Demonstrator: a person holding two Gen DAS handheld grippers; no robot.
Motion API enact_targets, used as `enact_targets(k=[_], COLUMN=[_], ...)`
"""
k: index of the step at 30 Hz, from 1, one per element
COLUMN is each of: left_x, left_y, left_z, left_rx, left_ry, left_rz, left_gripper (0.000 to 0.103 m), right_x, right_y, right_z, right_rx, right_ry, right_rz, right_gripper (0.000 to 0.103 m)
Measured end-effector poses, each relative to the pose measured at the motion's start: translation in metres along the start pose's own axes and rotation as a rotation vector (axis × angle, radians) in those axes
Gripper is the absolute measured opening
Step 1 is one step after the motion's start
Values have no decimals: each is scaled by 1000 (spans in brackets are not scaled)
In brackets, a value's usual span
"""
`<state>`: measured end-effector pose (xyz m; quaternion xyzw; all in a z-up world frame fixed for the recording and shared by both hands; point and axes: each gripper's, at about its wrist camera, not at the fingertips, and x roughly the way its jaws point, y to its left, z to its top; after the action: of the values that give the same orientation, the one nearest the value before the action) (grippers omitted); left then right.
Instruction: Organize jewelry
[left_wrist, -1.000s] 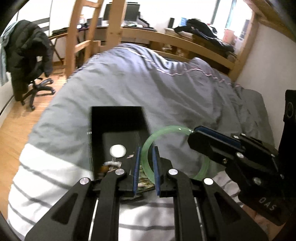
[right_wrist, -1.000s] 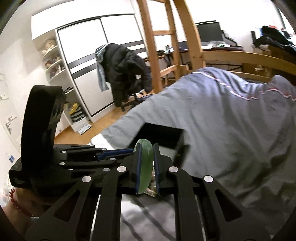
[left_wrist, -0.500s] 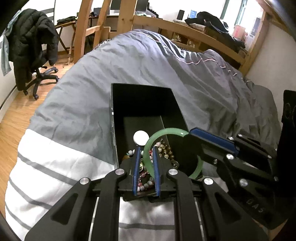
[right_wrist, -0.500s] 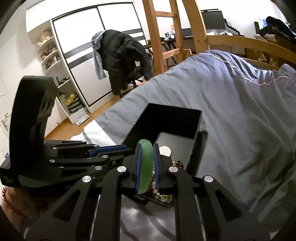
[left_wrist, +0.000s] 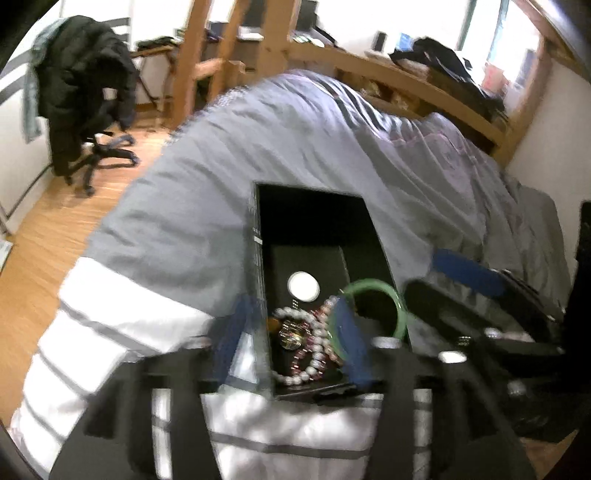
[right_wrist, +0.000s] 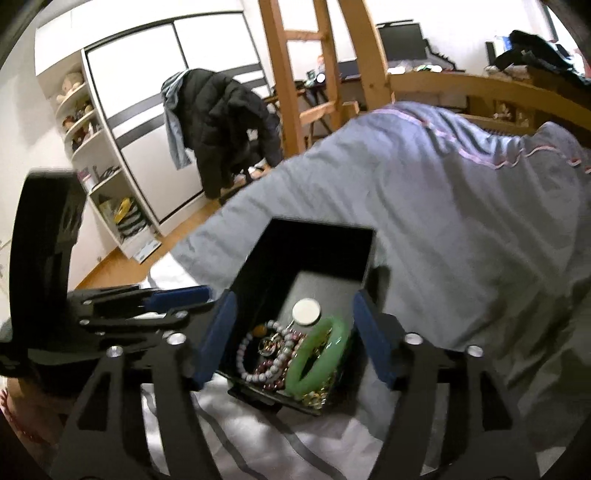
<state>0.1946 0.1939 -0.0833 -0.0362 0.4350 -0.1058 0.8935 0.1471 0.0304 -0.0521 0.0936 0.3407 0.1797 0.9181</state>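
We are in a home bedroom that doubles as a study. A bed with a grey and white striped duvet (right_wrist: 461, 206) fills the room, framed by wooden loft-bed posts and a ladder (right_wrist: 295, 74). We see a wardrobe with sliding white doors (right_wrist: 147, 110), open shelves holding soft toys (right_wrist: 74, 96), a black jacket draped over an office chair (left_wrist: 81, 92), a monitor (right_wrist: 400, 40), and wooden flooring (left_wrist: 48, 229).

The left gripper (left_wrist: 291, 332) has its blue-padded fingers spread wide apart, gripping nothing, and looks smeared by blur in its own view. The right gripper (right_wrist: 293, 336) is likewise parted wide, its pads (right_wrist: 371, 341) clear of any object. Both point forward side by side, near each other, left beside right.
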Motion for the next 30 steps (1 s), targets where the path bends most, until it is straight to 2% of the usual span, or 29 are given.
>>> enact_targets(k=[1,3,6,11,15,21,30], left_x=[-7,-23,-46,-82,-111,-145,-153], left_y=[2,5,7,3,-4,-16,-33], left_z=[1,5,6,-6,-28,-54,-75], left_rx=[-8,-16,-13,38,75,98,91], left_ry=[-17,-43,-66,-64,-38,-45,-46], left_rz=[8,48,88,114,141,175,154], left_gripper=[72,84,89,89,90,90,90], right_x=[-5,-18,-36,-62,-84,-114,-133], right_y=[0,4,14,32,41,47,53], right_z=[2,8,11,3,-10,-32,-51], right_rx=[4,6,4,19,38,34,4], right_ry=[-11,-12,11,75,114,130,127], right_rz=[-17,-47,-92,-125,-144,-180,-230], right_gripper=[92,95,96,96,96,96,96])
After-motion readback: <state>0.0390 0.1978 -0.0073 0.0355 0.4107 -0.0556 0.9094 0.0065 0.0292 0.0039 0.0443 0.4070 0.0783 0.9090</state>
